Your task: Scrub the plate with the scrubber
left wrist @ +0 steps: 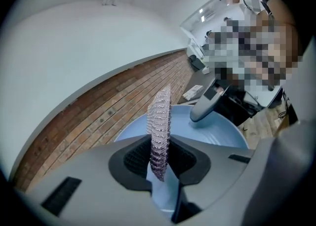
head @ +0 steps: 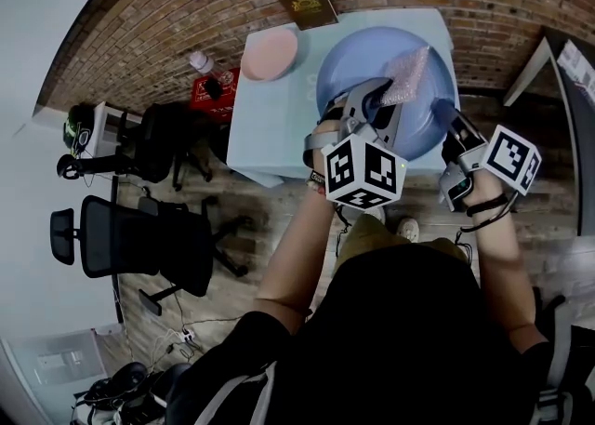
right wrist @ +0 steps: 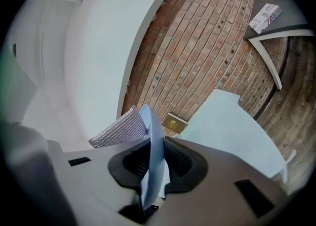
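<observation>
Plate [head: 346, 65] held over the table [head: 270, 135], my right gripper [head: 446, 116] clamping its 4 o'clock rim to steady it; my left gripper [head: 379, 96] pinches the scrubber [head: 407, 74] near 1 o'clock, apparently for scrubbing.

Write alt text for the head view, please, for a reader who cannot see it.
From above: a person's left gripper holds a pinkish-silver mesh scrubber over a large round pale-blue plate, whose rim the right gripper clamps. Beneath is a pale-blue table bearing a small pink plate and a brown book.
</observation>
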### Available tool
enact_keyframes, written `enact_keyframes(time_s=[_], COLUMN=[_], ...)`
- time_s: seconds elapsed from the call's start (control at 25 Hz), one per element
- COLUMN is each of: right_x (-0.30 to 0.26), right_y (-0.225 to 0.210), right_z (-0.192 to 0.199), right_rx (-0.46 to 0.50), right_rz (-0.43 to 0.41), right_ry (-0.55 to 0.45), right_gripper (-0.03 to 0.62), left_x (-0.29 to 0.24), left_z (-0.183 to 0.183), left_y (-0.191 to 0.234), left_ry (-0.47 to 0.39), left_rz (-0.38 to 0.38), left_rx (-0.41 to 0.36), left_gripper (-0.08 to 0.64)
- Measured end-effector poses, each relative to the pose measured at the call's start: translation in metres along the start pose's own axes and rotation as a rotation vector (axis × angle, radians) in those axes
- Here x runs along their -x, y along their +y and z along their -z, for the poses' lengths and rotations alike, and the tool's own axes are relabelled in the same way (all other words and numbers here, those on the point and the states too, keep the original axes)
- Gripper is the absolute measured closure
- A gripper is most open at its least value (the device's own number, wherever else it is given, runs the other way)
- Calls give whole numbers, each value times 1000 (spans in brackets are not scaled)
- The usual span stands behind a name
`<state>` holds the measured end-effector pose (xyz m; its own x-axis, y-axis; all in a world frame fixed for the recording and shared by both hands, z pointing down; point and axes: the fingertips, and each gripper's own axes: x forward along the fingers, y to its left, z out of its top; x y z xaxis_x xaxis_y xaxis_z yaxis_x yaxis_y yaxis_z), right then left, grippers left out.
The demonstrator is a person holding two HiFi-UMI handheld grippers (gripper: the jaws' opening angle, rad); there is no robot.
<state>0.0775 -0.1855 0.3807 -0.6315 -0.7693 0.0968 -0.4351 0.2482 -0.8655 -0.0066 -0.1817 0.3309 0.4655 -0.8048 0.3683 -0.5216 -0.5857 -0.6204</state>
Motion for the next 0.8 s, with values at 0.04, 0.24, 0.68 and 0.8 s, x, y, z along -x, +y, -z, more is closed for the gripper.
enact_keyframes(time_s=[0.04,0.24,0.68,0.8], right_x=[1,9,22,23], right_y=[0,-8,-21,-25], right_z=[-1,-17,-44,-45], right_rx=[0,-24,-15,-6], right_rz=[0,15,31,39], right_ry=[-4,-44,-105,-106], right_gripper=[521,515,514,512], left_x=[1,6,27,33], left_z=[4,22,43,46], left_y=[5,17,-20,-40], left_ry=[13,68,119,117], left_rz=[-11,-42,16,64], left_rx=[-3,4,-12,-33], left_gripper=[476,476,476,476])
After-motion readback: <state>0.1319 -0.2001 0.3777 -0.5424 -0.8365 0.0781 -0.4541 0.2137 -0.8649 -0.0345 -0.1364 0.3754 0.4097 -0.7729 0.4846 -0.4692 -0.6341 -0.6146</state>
